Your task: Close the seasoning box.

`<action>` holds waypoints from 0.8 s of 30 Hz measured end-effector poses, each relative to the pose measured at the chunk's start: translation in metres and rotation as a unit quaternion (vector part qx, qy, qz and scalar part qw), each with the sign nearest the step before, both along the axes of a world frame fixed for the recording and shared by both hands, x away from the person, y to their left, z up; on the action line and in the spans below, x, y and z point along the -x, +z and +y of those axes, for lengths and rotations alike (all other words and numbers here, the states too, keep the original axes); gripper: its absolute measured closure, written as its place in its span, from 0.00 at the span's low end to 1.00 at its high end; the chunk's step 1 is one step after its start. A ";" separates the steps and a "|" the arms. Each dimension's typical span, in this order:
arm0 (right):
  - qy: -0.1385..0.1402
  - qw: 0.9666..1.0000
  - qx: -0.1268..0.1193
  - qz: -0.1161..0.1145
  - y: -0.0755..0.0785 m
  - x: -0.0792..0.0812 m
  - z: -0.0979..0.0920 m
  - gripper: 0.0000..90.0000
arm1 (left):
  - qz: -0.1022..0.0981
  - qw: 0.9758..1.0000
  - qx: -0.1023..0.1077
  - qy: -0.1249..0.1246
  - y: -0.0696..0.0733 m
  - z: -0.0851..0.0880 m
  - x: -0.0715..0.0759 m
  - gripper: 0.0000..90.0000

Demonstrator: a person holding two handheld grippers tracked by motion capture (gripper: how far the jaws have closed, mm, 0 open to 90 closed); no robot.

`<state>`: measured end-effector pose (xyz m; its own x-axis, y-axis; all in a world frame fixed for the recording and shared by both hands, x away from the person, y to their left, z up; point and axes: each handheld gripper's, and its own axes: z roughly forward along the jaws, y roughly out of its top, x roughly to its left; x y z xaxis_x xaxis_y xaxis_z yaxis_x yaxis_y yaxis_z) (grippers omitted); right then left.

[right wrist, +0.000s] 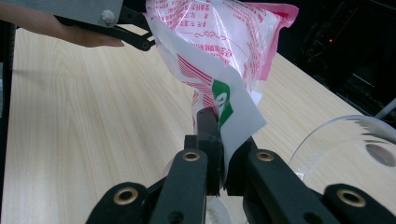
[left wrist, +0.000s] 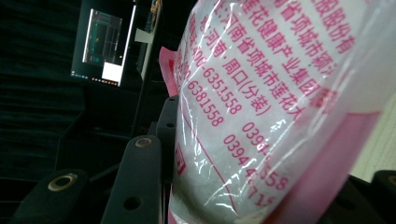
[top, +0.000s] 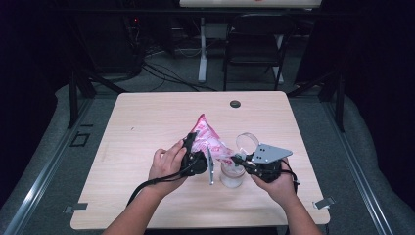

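A pink-and-white plastic bag (top: 205,139) printed with red characters and filled with white grains hangs tilted above the table (top: 147,127). My left gripper (top: 193,143) is shut on the bag's body (left wrist: 280,93), whose side bulges between the jaws. My right gripper (top: 236,159) is shut on the bag's lower white corner (right wrist: 233,93), and its pads (right wrist: 208,126) pinch the film. Right under that corner stands a small clear jar (top: 231,176) with a little white at its bottom. The jar's mouth lies hidden below the right gripper (right wrist: 217,123).
A clear round lid or dish (top: 247,142) stands just behind the jar, also at the right of the right gripper view (right wrist: 345,149). A dark grommet (top: 235,104) sits at the table's far edge. A folding chair (top: 254,44) stands beyond. A lit monitor (left wrist: 105,46) glows off to the side.
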<state>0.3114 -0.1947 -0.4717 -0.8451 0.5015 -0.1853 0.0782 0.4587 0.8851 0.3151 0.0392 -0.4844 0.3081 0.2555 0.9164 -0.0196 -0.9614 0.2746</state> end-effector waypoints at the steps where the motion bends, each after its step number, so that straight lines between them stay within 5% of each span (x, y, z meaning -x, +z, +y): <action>1: 0.000 1.000 -0.001 0.000 0.000 0.000 0.000 0.98 | 0.000 1.000 0.000 0.000 0.000 0.000 0.000 0.71; 24: 0.000 1.000 -0.002 0.001 -0.001 0.000 0.000 0.98 | -0.002 1.000 0.002 -0.002 0.002 0.000 0.000 0.72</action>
